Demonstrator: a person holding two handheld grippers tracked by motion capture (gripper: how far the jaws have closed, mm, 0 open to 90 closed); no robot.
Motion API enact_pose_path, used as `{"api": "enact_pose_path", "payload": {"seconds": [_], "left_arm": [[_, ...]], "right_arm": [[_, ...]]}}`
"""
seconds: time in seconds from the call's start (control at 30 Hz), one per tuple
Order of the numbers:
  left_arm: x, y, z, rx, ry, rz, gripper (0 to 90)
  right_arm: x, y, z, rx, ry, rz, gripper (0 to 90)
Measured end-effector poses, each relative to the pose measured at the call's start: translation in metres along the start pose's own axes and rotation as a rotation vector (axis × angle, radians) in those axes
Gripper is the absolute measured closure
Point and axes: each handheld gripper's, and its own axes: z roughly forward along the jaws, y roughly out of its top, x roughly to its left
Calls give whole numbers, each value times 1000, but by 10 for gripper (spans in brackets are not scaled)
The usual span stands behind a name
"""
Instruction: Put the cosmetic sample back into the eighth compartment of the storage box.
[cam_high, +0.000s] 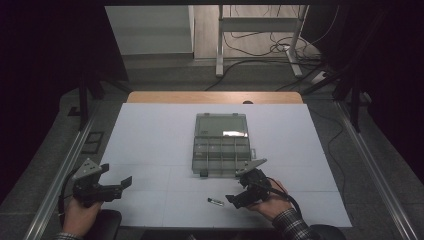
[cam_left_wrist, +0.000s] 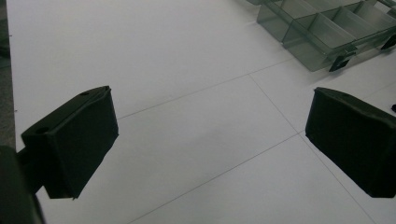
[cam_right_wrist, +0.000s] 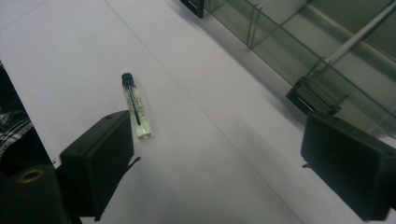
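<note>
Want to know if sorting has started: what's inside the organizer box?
The organizer box has its lid open; the visible compartments look empty. Tinted walls hide some corners.

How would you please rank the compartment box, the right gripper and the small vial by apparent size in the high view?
1. compartment box, clearly largest.
2. right gripper, mid-sized, though it sits nearer the camera.
3. small vial, by far the smallest.

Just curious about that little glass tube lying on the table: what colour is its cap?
Black. The vial has a black cap, clearest in the right gripper view.
</note>
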Motion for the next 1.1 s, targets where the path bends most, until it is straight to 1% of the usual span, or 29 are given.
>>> {"api": "enact_pose_path", "payload": {"seconds": [0.03, 0.07, 0.17, 0.2, 0.37, 0.43, 0.5, 0.53, 0.6, 0.63, 0.67, 0.73, 0.77, 0.8, 0.83, 0.9, 0.93, 0.97, 1.0, 1.03, 1.07, 1.1], "left_arm": [[0, 0, 0, 0, 0, 1, 29], [0, 0, 0, 0, 0, 1, 29], [0, 0, 0, 1, -1, 2, 29], [0, 0, 0, 1, 0, 1, 29], [0, 0, 0, 2, 0, 4, 29], [0, 0, 0, 2, -1, 4, 29], [0, 0, 1, 3, -2, 3, 29], [0, 0, 1, 4, -1, 4, 29], [0, 1, 1, 4, -2, 5, 29], [0, 1, 1, 4, -2, 5, 29], [0, 1, 1, 5, -2, 5, 29], [0, 1, 1, 5, -3, 6, 29], [0, 1, 1, 5, -3, 6, 29], [0, 1, 1, 6, -3, 6, 29], [0, 1, 1, 6, -4, 7, 29], [0, 1, 1, 7, -5, 7, 29], [0, 1, 1, 7, -5, 7, 29], [0, 1, 1, 7, -6, 7, 29], [0, 1, 1, 8, -6, 7, 29], [0, 1, 1, 8, -6, 8, 30], [0, 1, 1, 8, -7, 9, 30], [0, 1, 1, 8, -7, 10, 30]], "right_arm": [[1, 2, 2, 6, 10, -2, 145], [1, 2, 2, 6, 10, -2, 145], [5, 6, 6, 17, 29, -23, 206], [5, 6, 6, 17, 29, -23, 206], [12, 11, 12, 34, 51, -66, 298], [15, 13, 14, 42, 58, -83, 347], [17, 14, 16, 51, 76, -99, 396], [19, 15, 18, 62, 86, -113, 454], [21, 16, 22, 78, 107, -125, 509], [21, 16, 22, 78, 107, -125, 509], [22, 17, 23, 85, 114, -131, 536], [25, 19, 27, 97, 130, -139, 561], [26, 19, 29, 101, 131, -142, 578], [30, 21, 33, 110, 135, -155, 622], [30, 21, 33, 110, 135, -155, 622], [32, 21, 38, 120, 131, -173, 674], [36, 21, 43, 138, 124, -204, 735], [38, 21, 43, 133, 96, -237, 795], [38, 21, 43, 133, 96, -237, 795], [40, 21, 43, 137, 84, -258, 807], [40, 21, 43, 137, 84, -258, 807], [39, 21, 42, 140, 85, -244, 808]]}}
